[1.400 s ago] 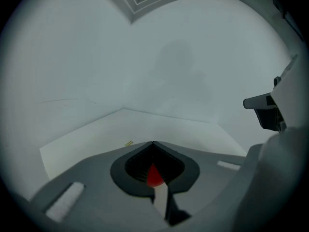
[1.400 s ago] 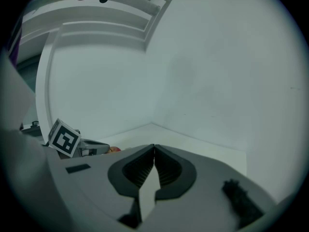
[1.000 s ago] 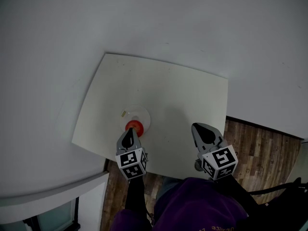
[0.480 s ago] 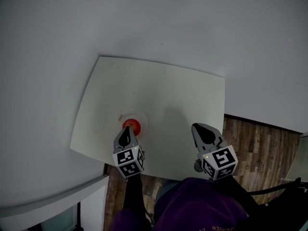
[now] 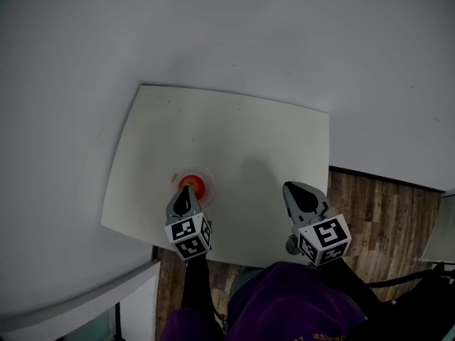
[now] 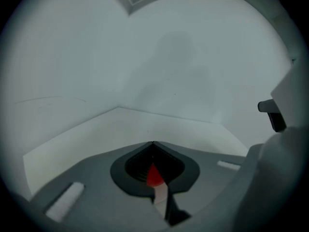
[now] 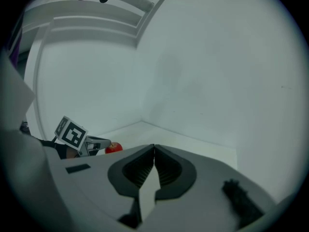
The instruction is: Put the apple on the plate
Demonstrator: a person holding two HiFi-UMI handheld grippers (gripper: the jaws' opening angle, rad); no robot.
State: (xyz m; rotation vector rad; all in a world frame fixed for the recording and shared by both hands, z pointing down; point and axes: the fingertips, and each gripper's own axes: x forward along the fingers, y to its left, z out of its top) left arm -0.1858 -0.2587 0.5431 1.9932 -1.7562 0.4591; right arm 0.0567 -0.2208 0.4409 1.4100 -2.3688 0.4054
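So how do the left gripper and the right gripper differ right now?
The left gripper sits close by the apple on the plate; the right gripper hangs over bare table, away from both. Red apple shows through the left gripper's jaw gap, only white table through the right gripper's. Both have jaws together at the tips and hold nothing.

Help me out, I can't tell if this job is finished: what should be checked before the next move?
1. Apple resting on the plate: ok.
2. Left gripper clear of the apple: cannot tell; its jaws are shut, tips right beside the fruit.
3. Right gripper shut and empty, away from the plate: ok.
4. Plate fully on the table, not over its edge: ok.
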